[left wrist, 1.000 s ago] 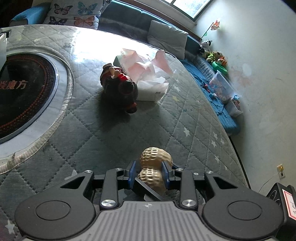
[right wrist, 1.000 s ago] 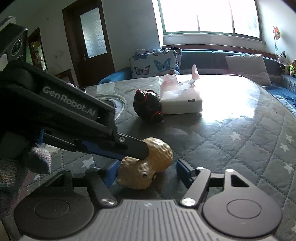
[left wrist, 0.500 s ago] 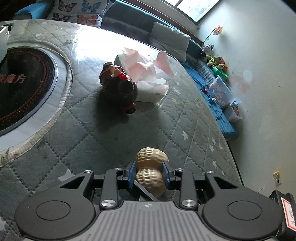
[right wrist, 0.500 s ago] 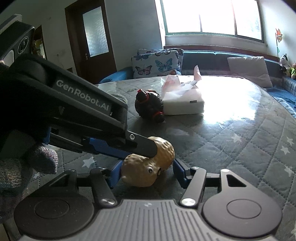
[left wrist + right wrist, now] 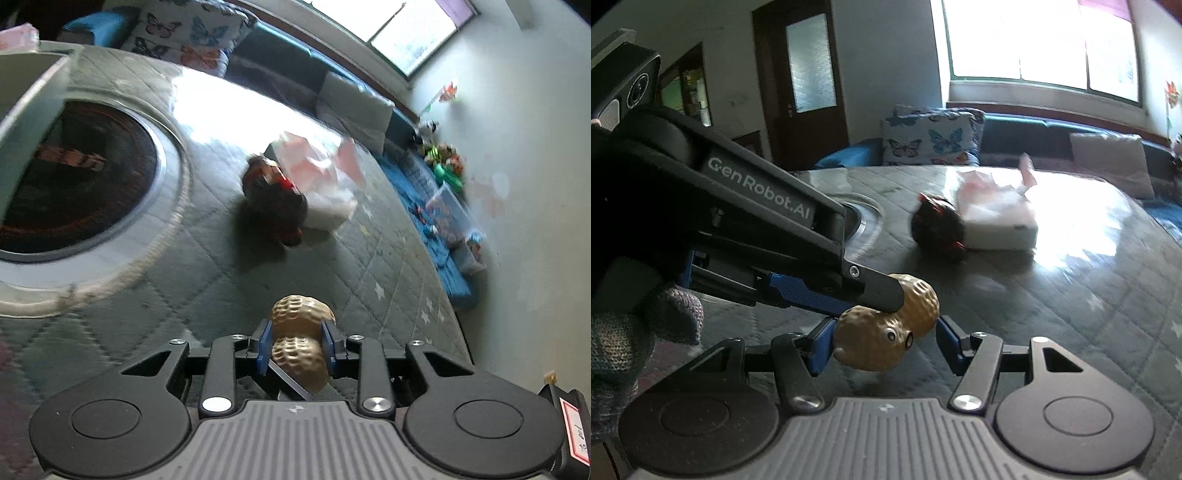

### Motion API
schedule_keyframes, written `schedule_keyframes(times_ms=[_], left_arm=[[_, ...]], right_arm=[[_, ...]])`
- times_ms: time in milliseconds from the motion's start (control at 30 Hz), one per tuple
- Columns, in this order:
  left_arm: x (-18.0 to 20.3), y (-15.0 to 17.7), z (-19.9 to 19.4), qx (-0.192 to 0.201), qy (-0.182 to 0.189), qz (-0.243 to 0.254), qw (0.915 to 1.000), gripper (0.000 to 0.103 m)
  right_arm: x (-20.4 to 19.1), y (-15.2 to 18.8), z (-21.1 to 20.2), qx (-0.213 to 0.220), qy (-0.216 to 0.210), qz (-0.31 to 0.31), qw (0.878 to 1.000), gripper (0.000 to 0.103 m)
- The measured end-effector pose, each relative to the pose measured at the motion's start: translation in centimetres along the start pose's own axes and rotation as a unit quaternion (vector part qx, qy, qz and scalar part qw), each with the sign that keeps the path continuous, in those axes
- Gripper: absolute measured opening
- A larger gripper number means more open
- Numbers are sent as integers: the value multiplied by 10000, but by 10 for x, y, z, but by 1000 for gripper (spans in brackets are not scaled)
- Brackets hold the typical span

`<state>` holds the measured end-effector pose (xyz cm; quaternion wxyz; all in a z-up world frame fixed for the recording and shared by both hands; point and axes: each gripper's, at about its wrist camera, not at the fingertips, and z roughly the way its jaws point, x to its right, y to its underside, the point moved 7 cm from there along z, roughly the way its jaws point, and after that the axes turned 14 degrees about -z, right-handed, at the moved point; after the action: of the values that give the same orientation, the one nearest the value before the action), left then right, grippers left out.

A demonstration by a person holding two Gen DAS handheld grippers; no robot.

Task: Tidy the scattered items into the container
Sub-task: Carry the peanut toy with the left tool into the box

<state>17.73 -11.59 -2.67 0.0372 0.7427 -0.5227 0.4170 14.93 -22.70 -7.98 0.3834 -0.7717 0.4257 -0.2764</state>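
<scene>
Since the earlier frame, the left gripper [image 5: 296, 345] is closing, now clenched on the waist of the tan, dimpled, peanut-shaped toy [image 5: 300, 347] at lower centre. The right gripper [image 5: 882, 341] brackets the toy's ends, pads seemingly touching. Beyond lies the quilted grey surface [image 5: 207, 258].

Toys on the quilted counter [image 5: 207, 258]: one peanut-shaped toy [image 5: 300, 345], one dark round toy with red trim [image 5: 275, 201]. Other items: one tissue pack [image 5: 995, 225], one round black inset plate [image 5: 74, 177], one butterfly-print cushion [image 5: 931, 138], two hand-held grippers.
</scene>
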Motion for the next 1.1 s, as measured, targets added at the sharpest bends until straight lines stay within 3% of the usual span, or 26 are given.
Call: schedule_keyframes(times_ms=[300, 567, 867, 1100], left_arm=[[-37, -41, -73, 801, -8, -356, 9961, 29], [-91, -80, -140, 1535, -327, -711, 9850, 29], [-165, -105, -190, 1964, -694, -1354, 9687, 28], [-198, -113, -201, 2037, -898, -1704, 9599, 30]], right_arm=[[-59, -57, 8, 500, -462, -614, 9958, 60], [-134, -111, 37, 838, -1117, -1102, 9841, 60], [-219, -146, 84, 821, -1948, -1513, 9656, 60], [-251, -155, 115, 557, -2352, -1727, 9549, 60]])
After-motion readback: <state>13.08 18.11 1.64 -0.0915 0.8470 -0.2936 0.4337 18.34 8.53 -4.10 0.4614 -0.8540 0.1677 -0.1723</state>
